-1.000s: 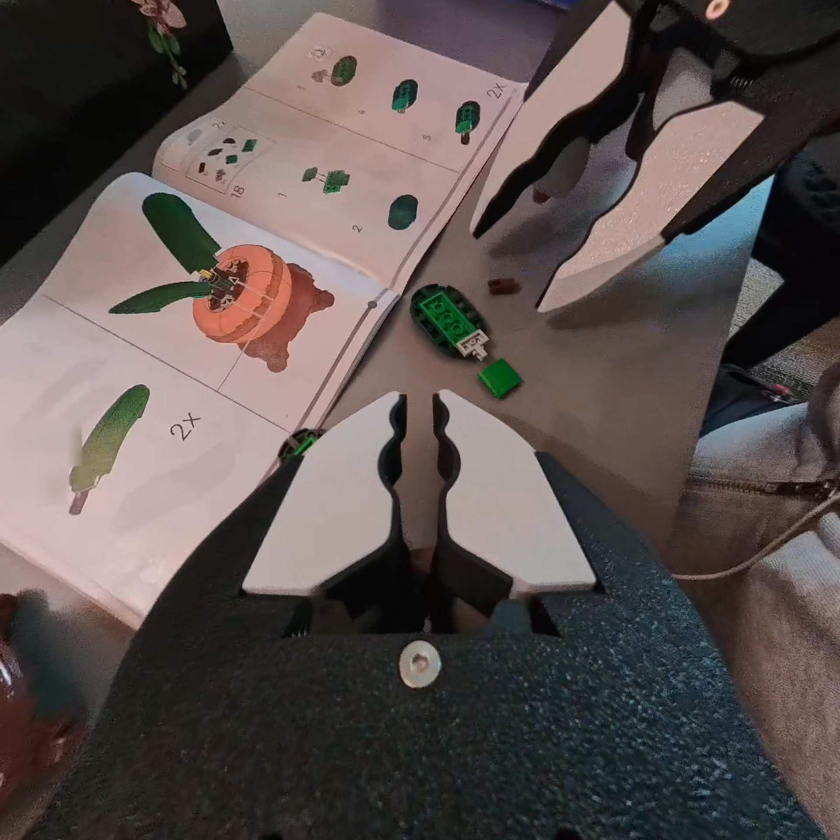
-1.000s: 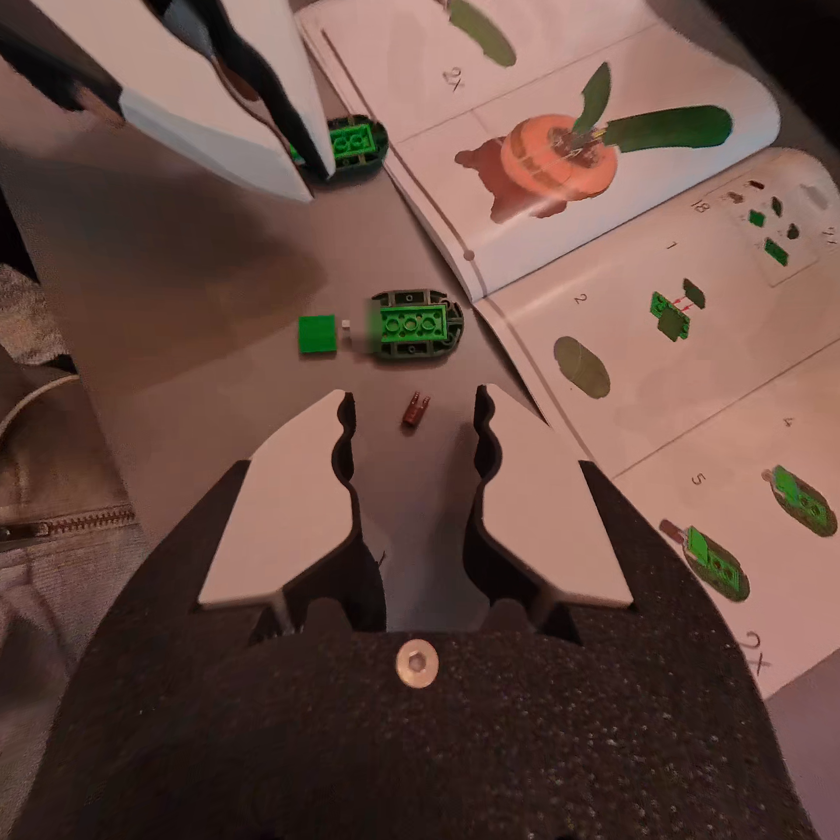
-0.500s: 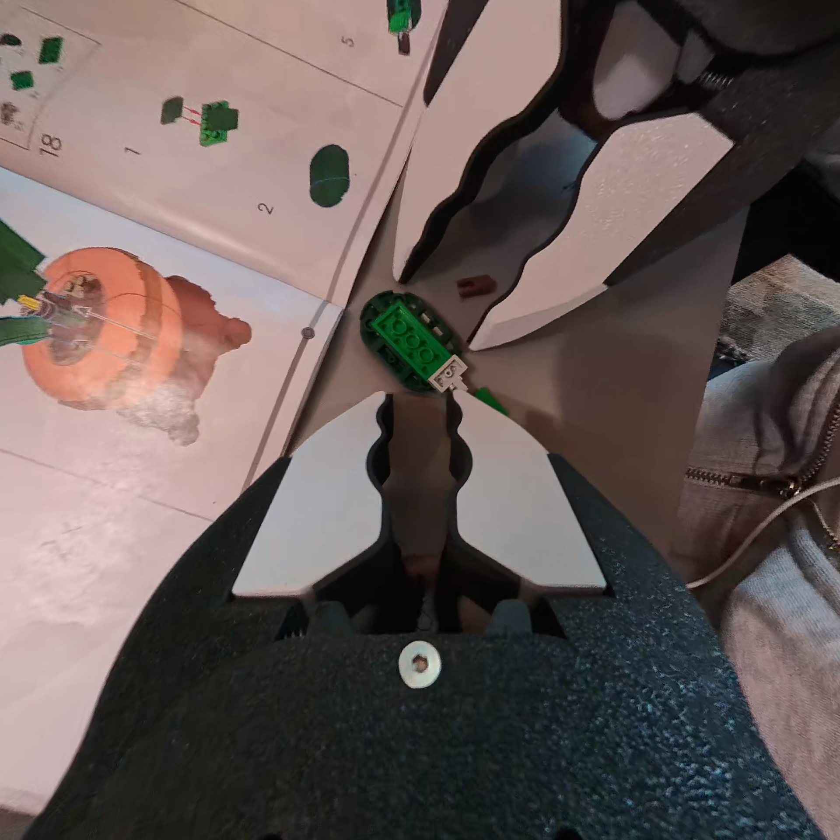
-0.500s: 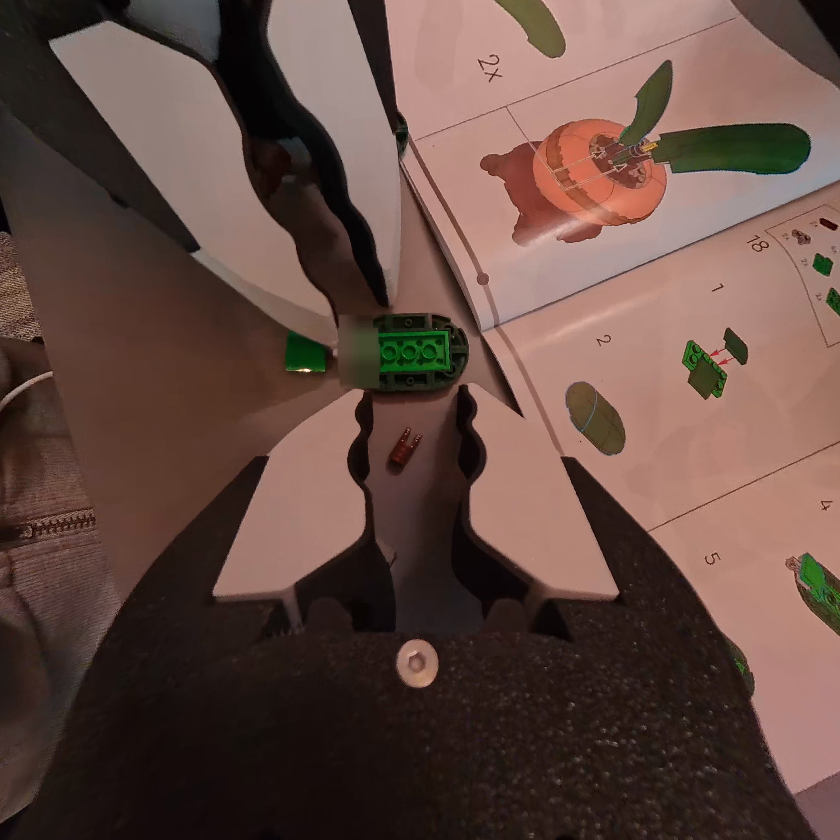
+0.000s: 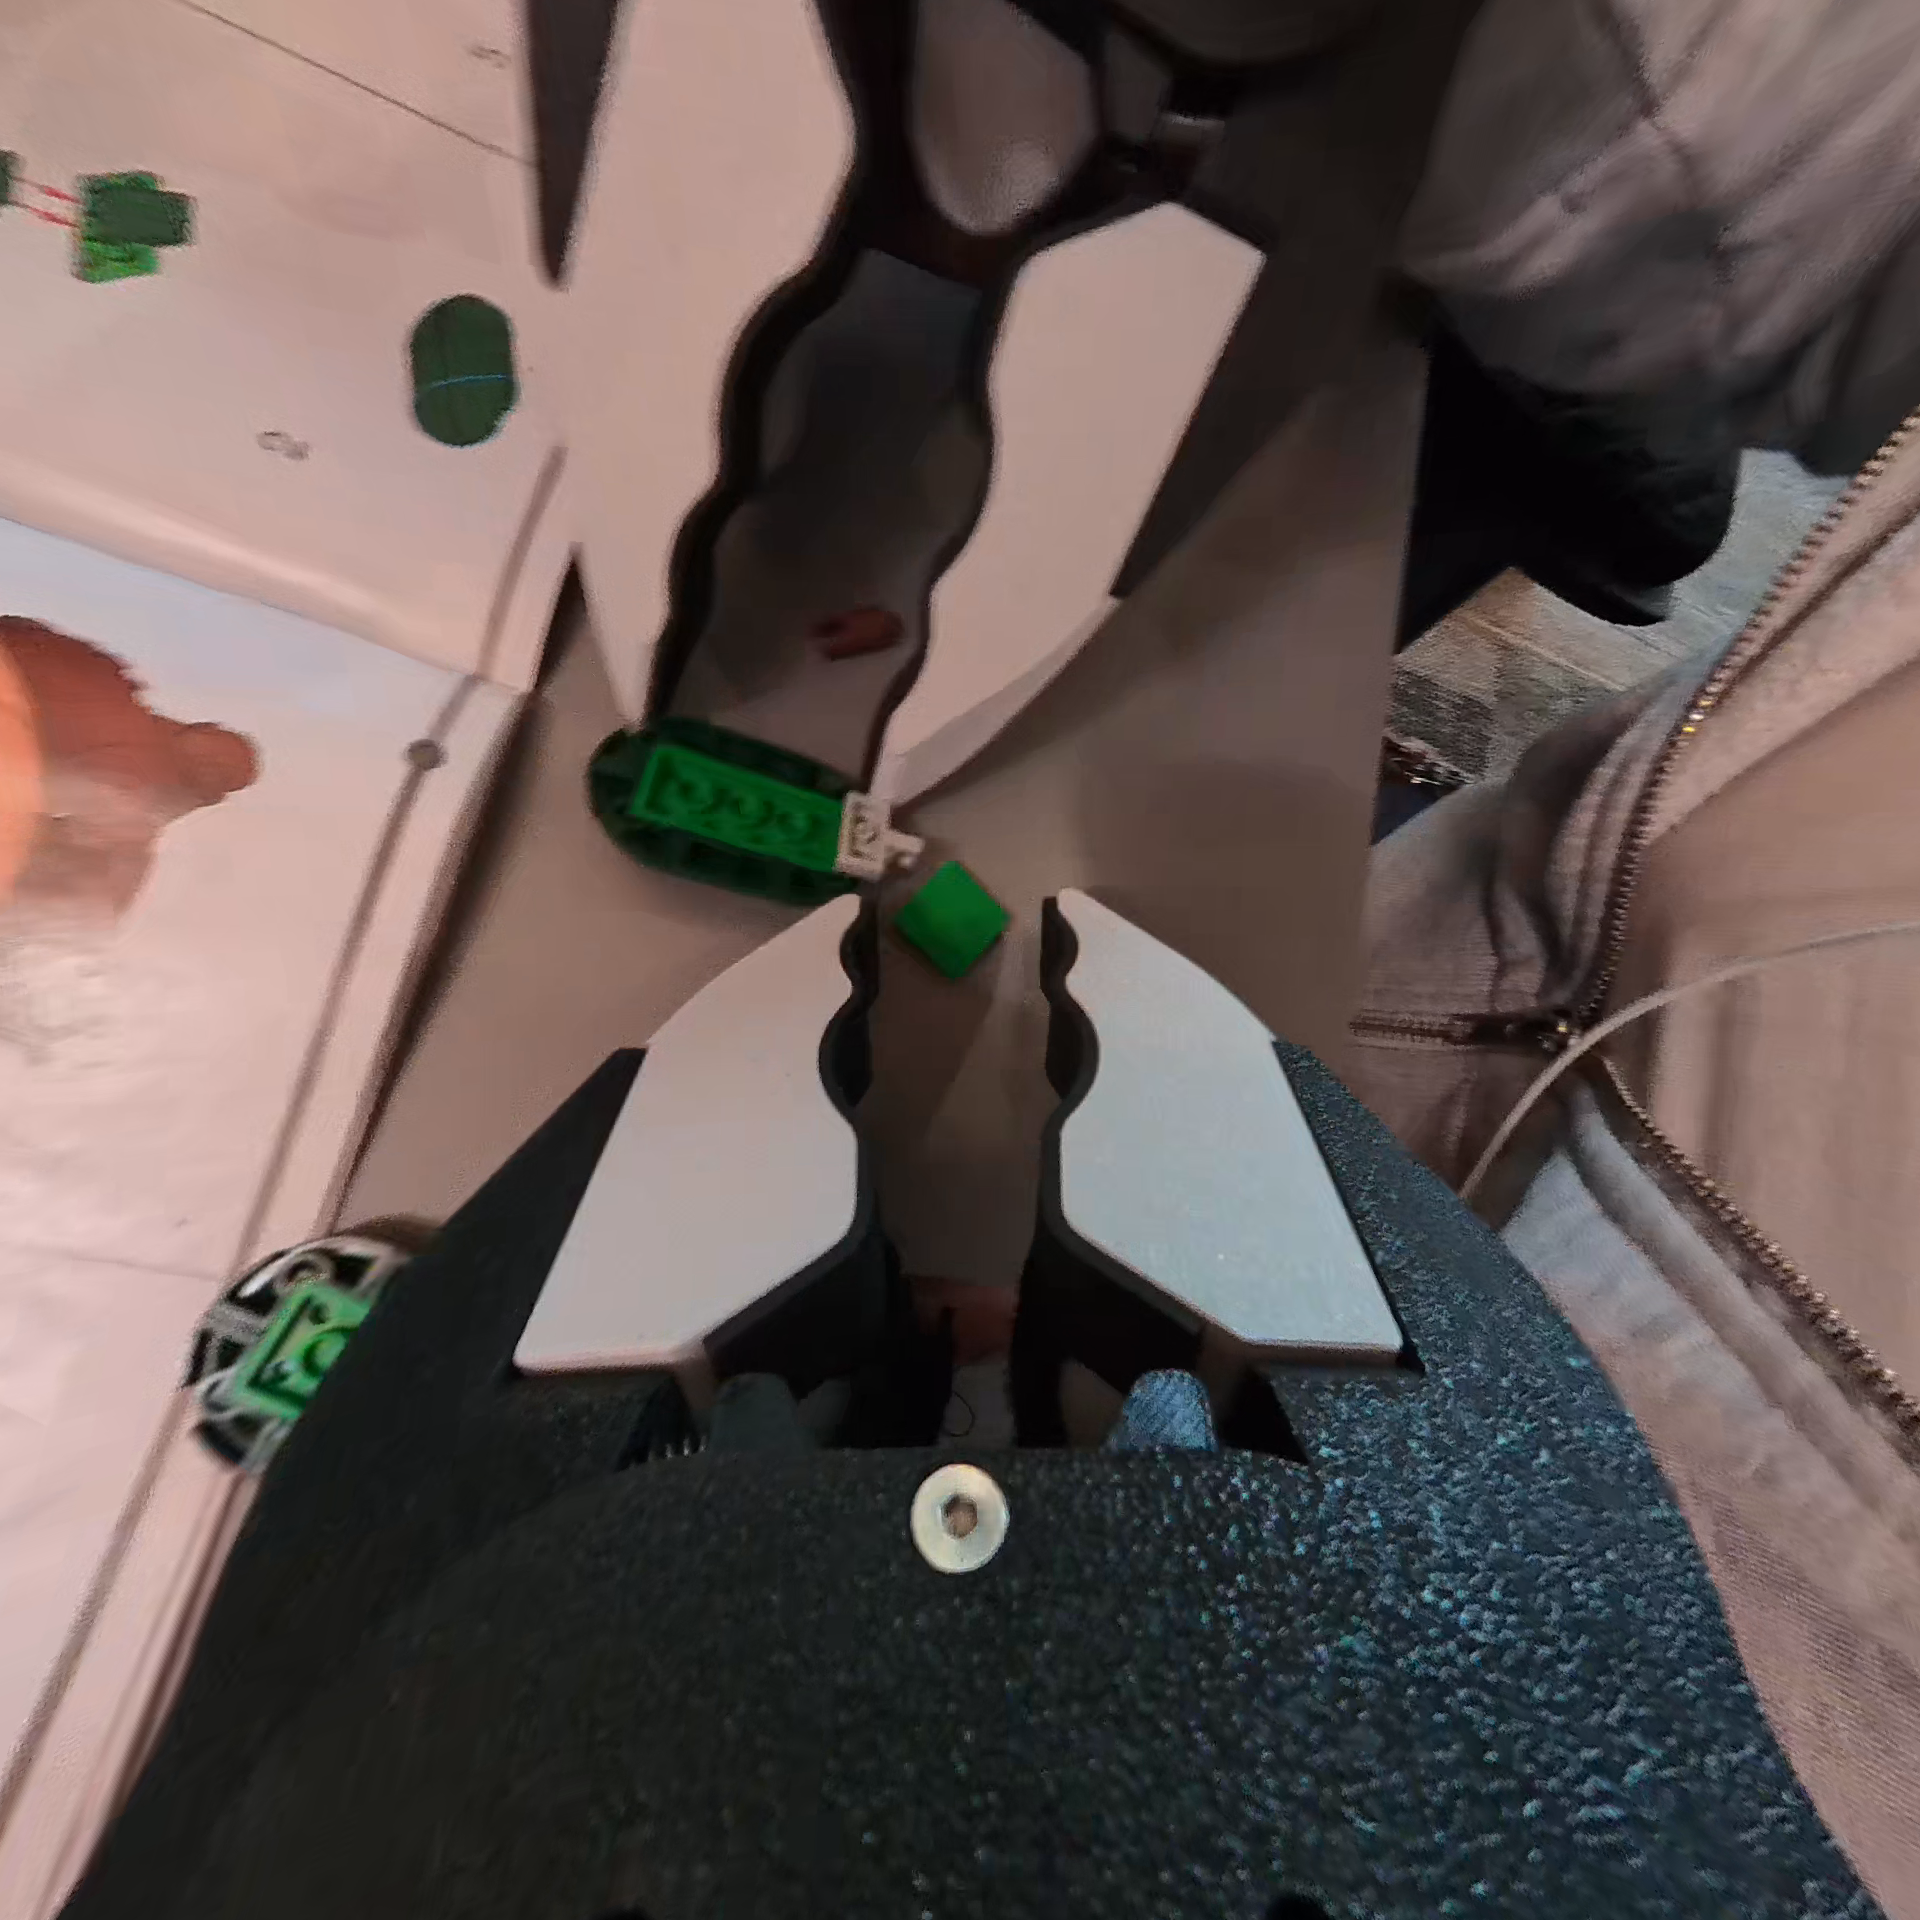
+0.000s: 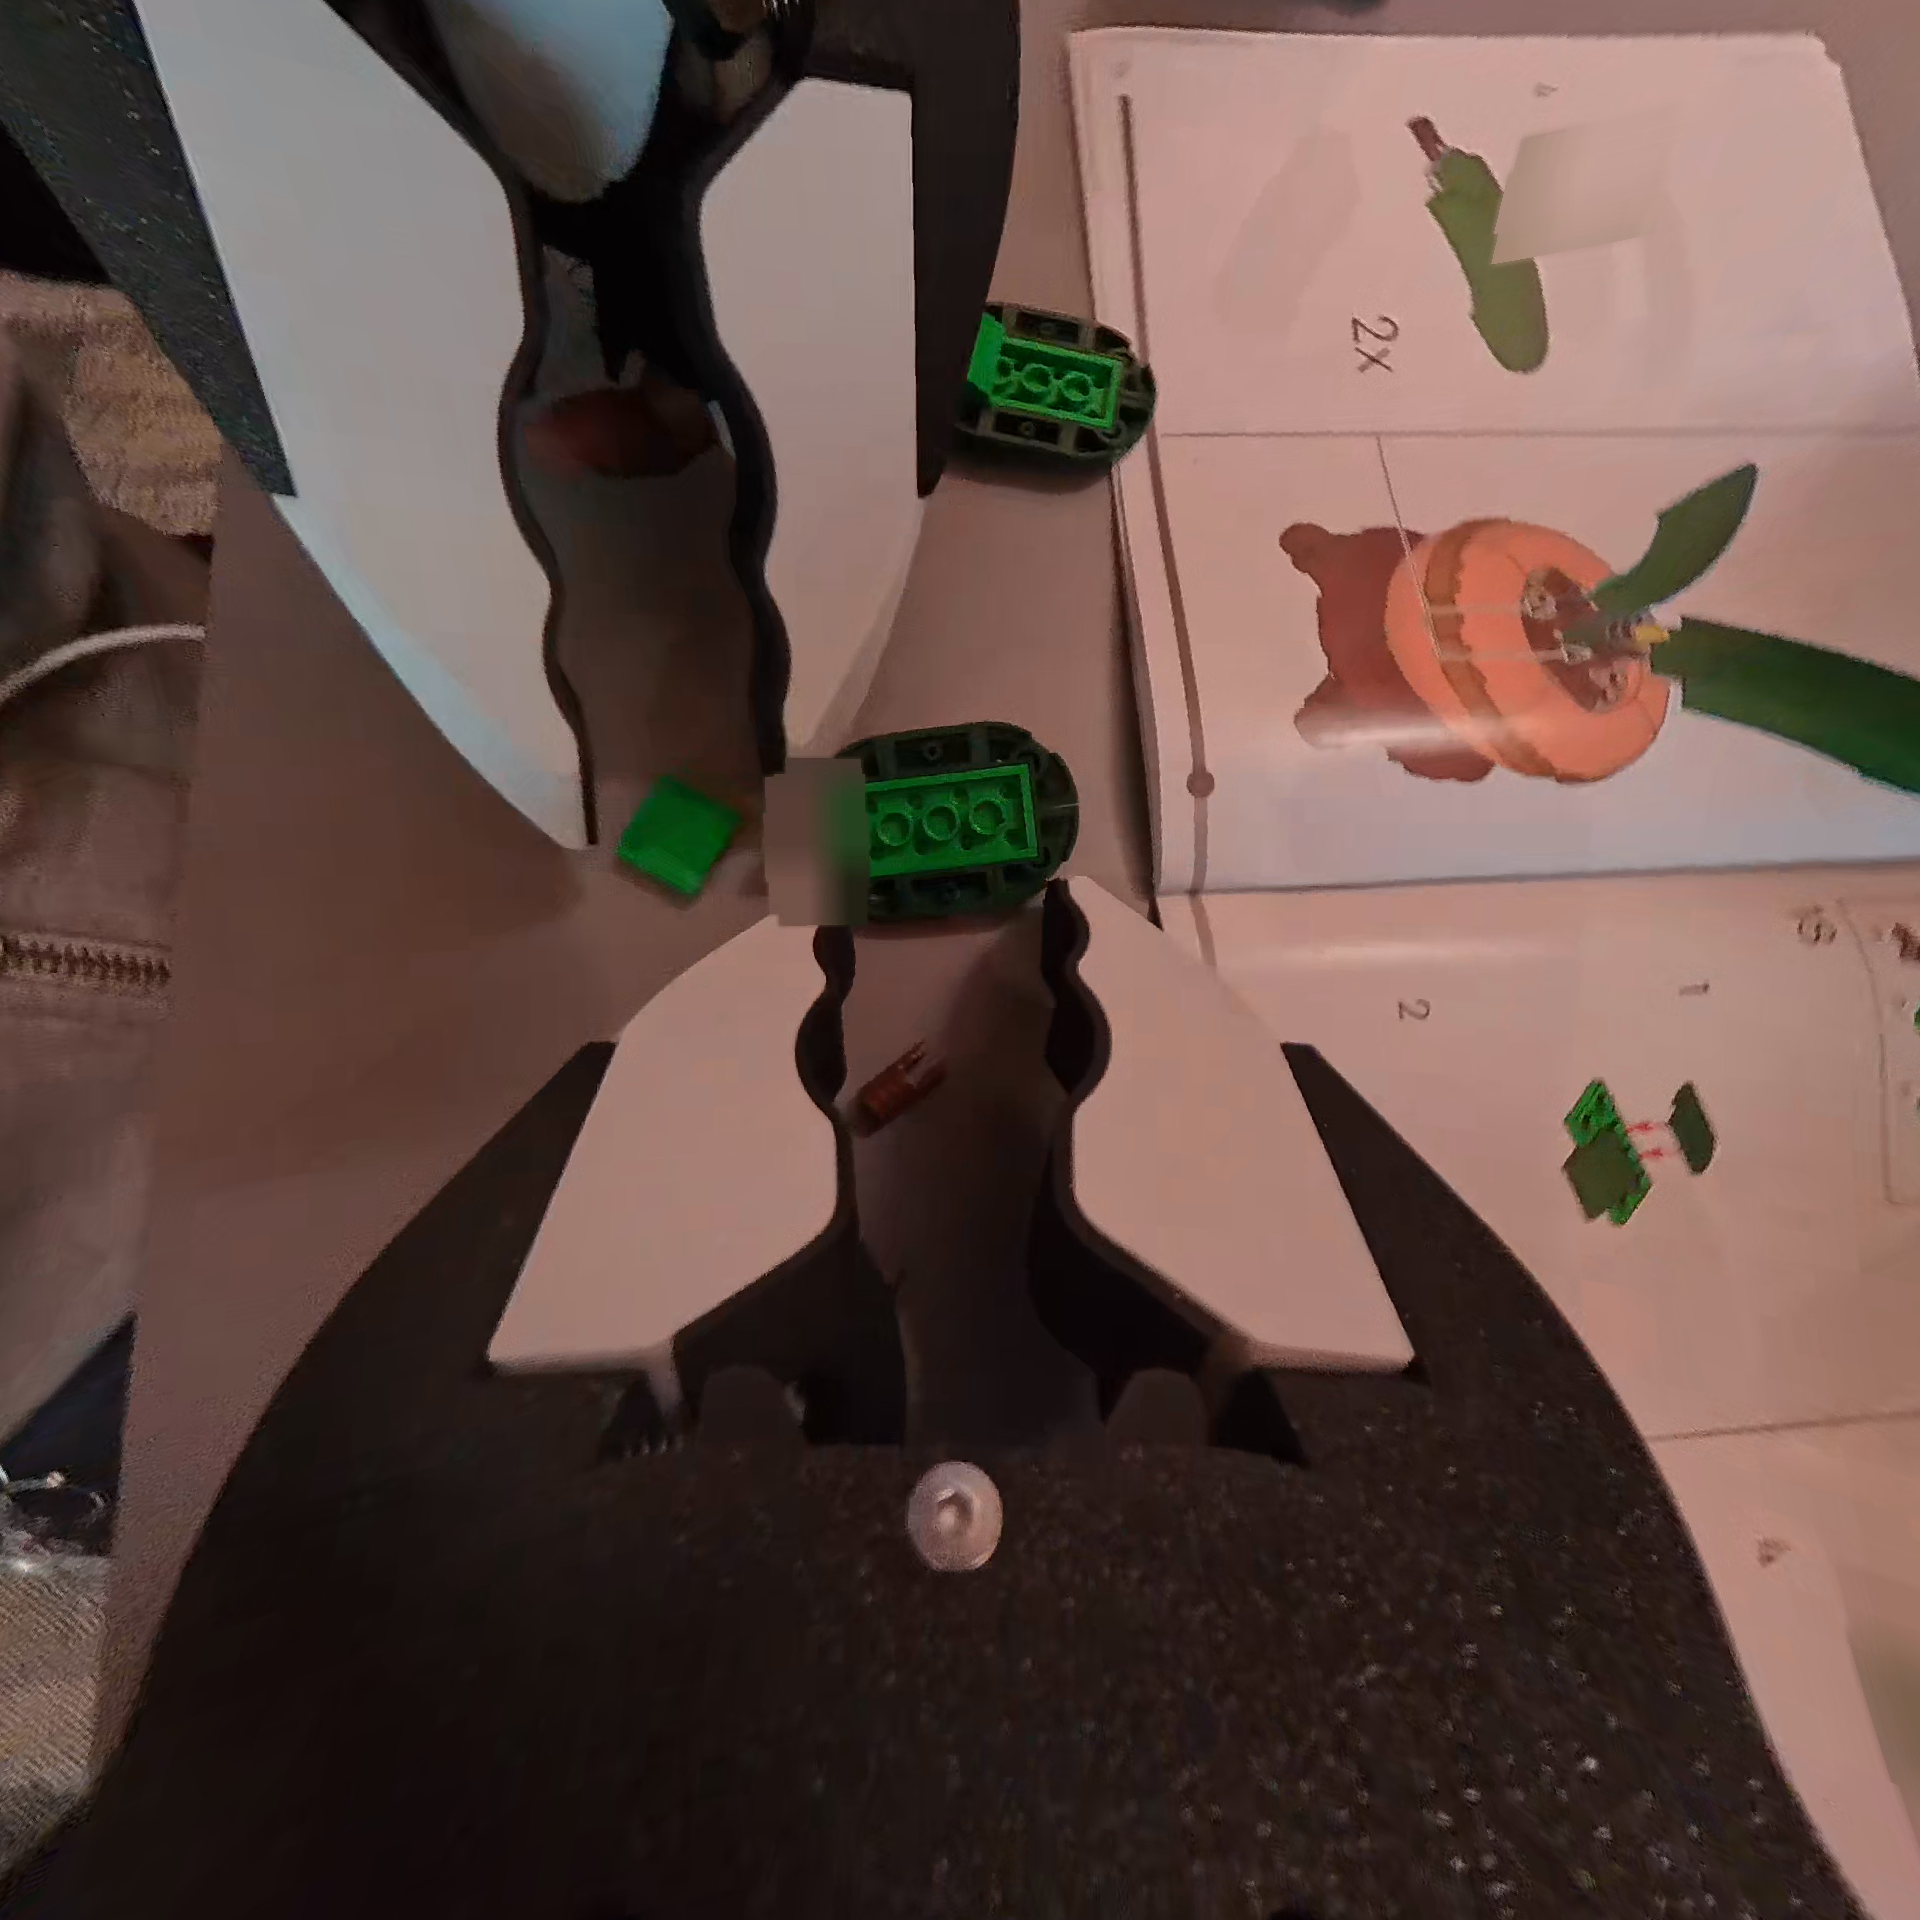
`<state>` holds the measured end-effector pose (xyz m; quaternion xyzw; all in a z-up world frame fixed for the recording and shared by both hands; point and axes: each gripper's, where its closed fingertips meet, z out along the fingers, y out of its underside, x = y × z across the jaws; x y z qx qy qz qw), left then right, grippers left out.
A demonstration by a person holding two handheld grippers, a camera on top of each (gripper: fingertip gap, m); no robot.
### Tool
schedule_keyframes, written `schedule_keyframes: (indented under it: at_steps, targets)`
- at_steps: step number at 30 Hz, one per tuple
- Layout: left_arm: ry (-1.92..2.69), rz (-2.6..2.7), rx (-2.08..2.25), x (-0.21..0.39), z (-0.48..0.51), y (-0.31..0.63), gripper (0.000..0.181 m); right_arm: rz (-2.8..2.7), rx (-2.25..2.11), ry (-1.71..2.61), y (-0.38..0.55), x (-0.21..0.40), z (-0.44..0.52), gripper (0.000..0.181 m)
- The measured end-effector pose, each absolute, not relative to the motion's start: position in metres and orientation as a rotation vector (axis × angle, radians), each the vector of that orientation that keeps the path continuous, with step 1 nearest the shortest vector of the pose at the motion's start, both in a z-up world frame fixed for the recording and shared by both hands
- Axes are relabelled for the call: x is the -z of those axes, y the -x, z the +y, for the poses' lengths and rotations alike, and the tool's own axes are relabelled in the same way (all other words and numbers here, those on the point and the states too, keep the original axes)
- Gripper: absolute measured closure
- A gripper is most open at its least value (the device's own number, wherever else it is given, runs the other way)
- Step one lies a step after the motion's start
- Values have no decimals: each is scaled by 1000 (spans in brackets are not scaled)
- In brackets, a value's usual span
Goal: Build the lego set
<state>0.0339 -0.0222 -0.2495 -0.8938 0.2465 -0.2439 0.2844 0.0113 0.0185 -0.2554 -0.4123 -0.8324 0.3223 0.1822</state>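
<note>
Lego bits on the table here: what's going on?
A person holds two grippers over loose pieces beside an open instruction booklet. The left gripper is open around a small green tile; the right gripper, also open, straddles a small brown piece. A green leaf assembly lies between them, ungripped.

So the two grippers face each other over the table (image 6: 312, 987), tips nearly meeting. The leaf piece (image 6: 966, 821) lies between them, just beside the edge of the open booklet (image 6: 1558, 312). A small flat tile (image 5: 951, 920) sits right next to the leaf's end, between the left gripper's (image 5: 951, 914) tips. The little peg (image 6: 896, 1083) lies on the table inside the right gripper's (image 6: 948, 914) gap. A second leaf piece (image 6: 1049, 379) sits farther along the booklet's edge, beside the left gripper.
</note>
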Motion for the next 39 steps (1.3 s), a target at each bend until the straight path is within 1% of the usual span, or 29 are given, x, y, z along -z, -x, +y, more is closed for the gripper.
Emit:
schedule_keyframes:
  at_steps: [2, 4, 5, 8, 10, 12, 13, 15, 17, 24, 27, 31, 34, 36, 39]
  targets:
    - [2397, 674, 615, 250, -25, -32, 152, -2375, -854, 1143, -10, 255, 26, 146]
    - [2400, 655, 550, 245, -27, -21, 151, -2330, -802, 1224, -12, 249, 37, 145]
    - [2393, 638, 527, 241, -28, -14, 151, -2285, -810, 1280, -13, 244, 39, 145]
    - [2375, 590, 400, 232, -24, 11, 151, -2070, -813, 1554, -19, 235, 39, 155]
    - [2353, 553, 341, 229, -16, 24, 152, -1981, -811, 1681, -25, 237, 25, 153]
    - [2341, 531, 320, 228, -7, 28, 156, -1934, -744, 1728, -29, 243, 16, 156]
    - [2342, 554, 306, 229, -3, 26, 160, -1929, -706, 1733, -30, 246, 14, 159]
    - [2359, 621, 239, 237, 2, 25, 174, -1939, -660, 1709, -28, 249, 12, 167]
    - [2376, 677, 198, 245, 5, 23, 178, -1950, -633, 1708, -25, 251, 16, 172]
    - [2372, 705, 255, 250, 1, 7, 180, -2047, -668, 1659, -14, 256, 30, 177]
    - [2370, 719, 292, 251, -4, -2, 180, -2108, -783, 1606, -4, 256, 24, 179]
    - [2358, 730, 382, 251, -11, -19, 179, -2163, -826, 1519, 8, 257, 25, 173]
    - [2360, 710, 371, 247, -19, -14, 177, -2116, -830, 1509, 6, 249, 33, 167]
    - [2347, 670, 340, 238, -24, -2, 176, -2090, -877, 1460, 1, 241, 29, 155]
    - [2343, 604, 265, 226, -34, 21, 173, -2130, -917, 1263, -4, 232, 11, 143]
